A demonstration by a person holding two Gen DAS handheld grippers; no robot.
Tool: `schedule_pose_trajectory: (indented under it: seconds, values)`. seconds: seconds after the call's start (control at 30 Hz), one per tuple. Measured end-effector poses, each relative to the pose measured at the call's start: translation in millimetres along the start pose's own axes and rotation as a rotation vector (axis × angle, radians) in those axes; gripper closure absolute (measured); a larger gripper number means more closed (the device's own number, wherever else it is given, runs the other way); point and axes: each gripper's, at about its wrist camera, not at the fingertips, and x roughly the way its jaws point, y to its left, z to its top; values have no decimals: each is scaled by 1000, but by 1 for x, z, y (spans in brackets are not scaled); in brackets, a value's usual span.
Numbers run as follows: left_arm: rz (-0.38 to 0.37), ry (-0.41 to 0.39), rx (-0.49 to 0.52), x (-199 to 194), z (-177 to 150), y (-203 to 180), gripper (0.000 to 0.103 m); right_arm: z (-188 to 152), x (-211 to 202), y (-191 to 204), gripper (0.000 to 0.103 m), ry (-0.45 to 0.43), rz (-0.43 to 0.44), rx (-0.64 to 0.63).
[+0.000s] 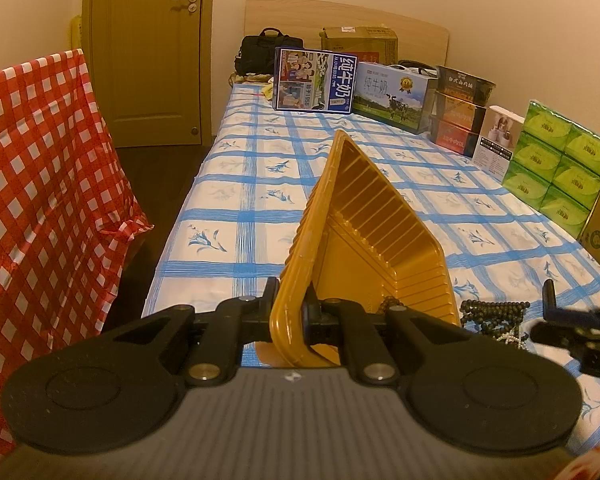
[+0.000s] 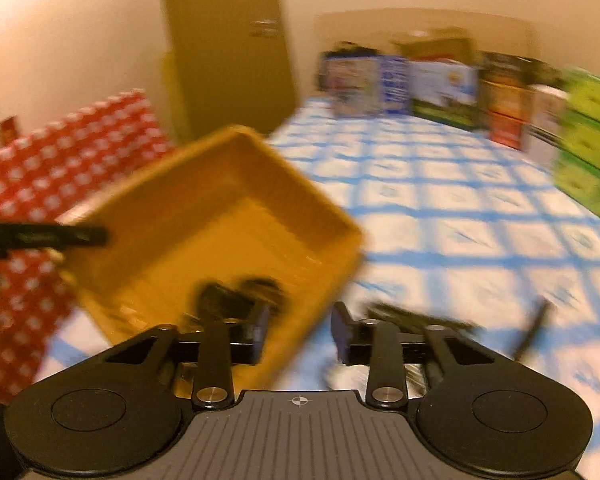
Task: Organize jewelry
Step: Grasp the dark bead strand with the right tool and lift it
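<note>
My left gripper (image 1: 290, 312) is shut on the rim of a yellow plastic tray (image 1: 364, 220) and holds it tilted on edge above the bed. A dark bead string (image 1: 494, 312) lies on the blue checked cloth just right of the tray, with pale beads below it. Brown beads (image 1: 392, 304) show at the tray's low corner. In the blurred right wrist view the tray (image 2: 220, 220) is at the left with dark beads (image 2: 240, 296) inside. My right gripper (image 2: 300, 332) is open and empty near the tray's corner. It also shows in the left wrist view (image 1: 572, 320).
Milk cartons (image 1: 314, 80), stacked boxes (image 1: 458, 108) and green tissue packs (image 1: 556, 164) line the bed's far and right sides. A red checked cloth (image 1: 40, 200) covers something left of the bed. A brown door (image 1: 148, 52) stands behind.
</note>
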Motion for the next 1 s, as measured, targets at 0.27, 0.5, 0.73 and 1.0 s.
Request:
schedule_pose_trajectory:
  seconds: [0.27, 0.5, 0.73, 1.0]
  values:
    - [2, -1, 0, 0, 0, 0, 94, -41, -19, -55, 64, 89, -162, 78]
    - [2, 0, 4, 0, 0, -1, 94, -51, -11, -60, 64, 117, -166, 75]
    - [2, 0, 3, 0, 0, -1, 94, -49, 7, -49, 64, 127, -135, 52]
    - [1, 0, 3, 0, 0, -1, 94, -42, 21, -43, 71, 126, -126, 20]
